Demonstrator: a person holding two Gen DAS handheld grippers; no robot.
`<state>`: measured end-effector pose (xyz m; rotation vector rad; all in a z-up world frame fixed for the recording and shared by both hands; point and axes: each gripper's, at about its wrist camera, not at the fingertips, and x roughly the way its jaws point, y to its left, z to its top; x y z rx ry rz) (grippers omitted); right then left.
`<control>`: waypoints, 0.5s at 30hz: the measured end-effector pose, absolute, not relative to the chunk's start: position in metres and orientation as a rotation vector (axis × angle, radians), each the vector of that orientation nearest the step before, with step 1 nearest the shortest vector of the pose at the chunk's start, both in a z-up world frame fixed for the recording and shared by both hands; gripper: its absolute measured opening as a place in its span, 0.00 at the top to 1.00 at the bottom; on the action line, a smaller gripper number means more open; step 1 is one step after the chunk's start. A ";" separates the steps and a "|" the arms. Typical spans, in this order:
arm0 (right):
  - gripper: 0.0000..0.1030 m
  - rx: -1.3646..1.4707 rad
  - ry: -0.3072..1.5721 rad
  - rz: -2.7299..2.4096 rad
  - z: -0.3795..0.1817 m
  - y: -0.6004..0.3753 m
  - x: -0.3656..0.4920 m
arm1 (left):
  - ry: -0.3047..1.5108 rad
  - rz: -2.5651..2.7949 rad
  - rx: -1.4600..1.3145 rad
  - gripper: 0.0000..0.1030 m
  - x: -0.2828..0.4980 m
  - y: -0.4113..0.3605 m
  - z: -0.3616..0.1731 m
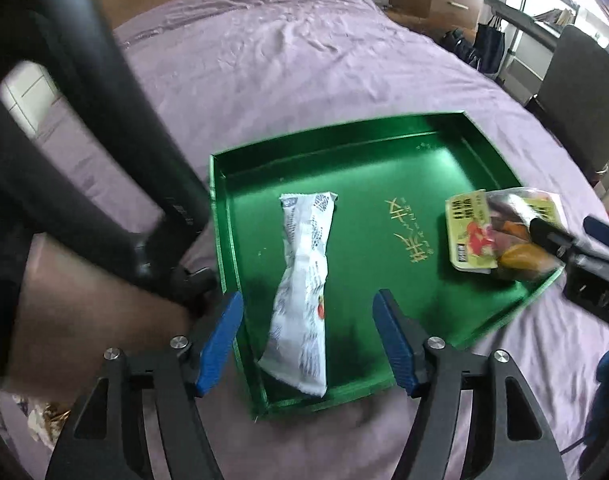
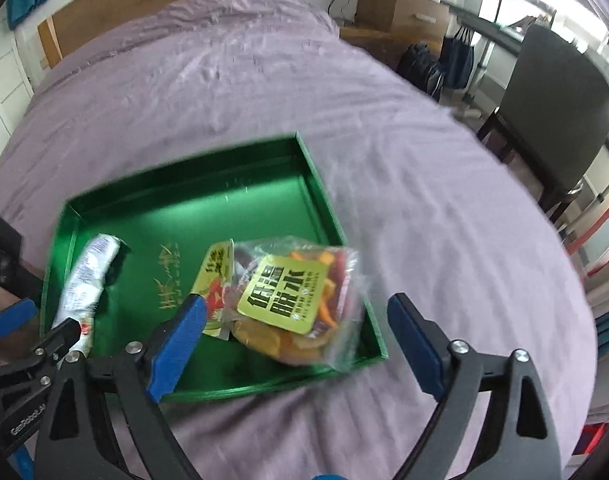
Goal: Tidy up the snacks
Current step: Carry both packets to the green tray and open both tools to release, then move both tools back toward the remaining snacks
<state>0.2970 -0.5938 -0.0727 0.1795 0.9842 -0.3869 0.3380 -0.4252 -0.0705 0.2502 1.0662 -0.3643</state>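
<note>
white wrapped snack (image 1: 302,292) lying lengthwise inside the green tray (image 1: 384,132), toward its left wall, twisted and crumpled along its middle. clear bag of dried fruit (image 2: 300,300) with a yellow label, resting in the tray's near right corner, partly over a small yellow packet (image 2: 214,280) beside it. bag film puffed and creased, one corner poking over the rim.

likely light, all three. soft and crinkly wrappers, probably slippery on the glossy tray floor; dried pieces inside possibly brittle, so a gentle pinch. best hold on the white snack: across its narrow twisted waist. best hold on the bag: a loose film edge or the sealed end, not the bulging middle.

left tongs (image 1: 308,344) spread wide, empty, straddling the near end of the white snack, one pad outside the tray's left wall. right tongs (image 2: 300,344) spread wide too, empty, hovering over the fruit bag without touching.

tray sitting on a purple-sheeted bed (image 2: 264,80); soft footing, so liable to tilt under a press. dark chair (image 2: 552,100) and wooden drawers (image 2: 400,0) beyond the bed.
</note>
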 end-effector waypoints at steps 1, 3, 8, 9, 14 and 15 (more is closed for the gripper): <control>0.00 0.181 0.951 -0.394 -0.055 -0.591 0.287 | 1.058 -0.377 0.247 0.40 0.332 -0.422 -0.062; 0.00 0.185 0.901 -0.397 -0.027 -0.589 0.274 | 1.023 -0.409 0.230 0.40 0.314 -0.412 -0.038; 0.00 0.167 0.740 -0.382 0.061 -0.562 0.220 | 0.872 -0.427 0.205 0.40 0.266 -0.369 0.048; 0.00 0.159 0.701 -0.369 0.081 -0.552 0.206 | 0.841 -0.421 0.191 0.39 0.255 -0.353 0.069; 0.00 0.132 0.553 -0.292 0.155 -0.500 0.148 | 0.732 -0.362 0.114 0.34 0.209 -0.273 0.144; 0.00 0.125 0.525 -0.269 0.169 -0.486 0.135 | 0.711 -0.344 0.105 0.34 0.199 -0.254 0.157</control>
